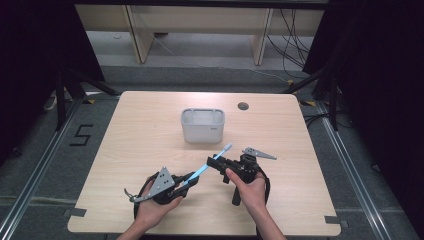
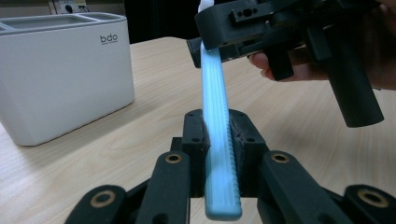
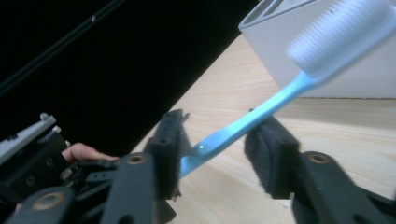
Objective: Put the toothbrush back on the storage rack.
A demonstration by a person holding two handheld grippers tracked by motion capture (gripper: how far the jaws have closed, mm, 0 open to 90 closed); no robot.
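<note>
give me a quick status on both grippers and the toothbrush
Left gripper shut on blue toothbrush handle. Right gripper open around its neck, not clamped. White holder beyond, path looks clear.

A light blue toothbrush (image 1: 209, 163) with white bristles slants above the worktop (image 1: 130, 150), bristle end raised, handle end lower.

A: Identify the item behind the work area.
B: A white holder (image 1: 202, 127) standing upright at the table (image 1: 135, 150) centre, open-topped with inner compartments, "bdo" printed on its side.
A: Table features?
B: Light wood top; round hole (image 1: 243, 106) near the far edge, right of the holder.
</note>
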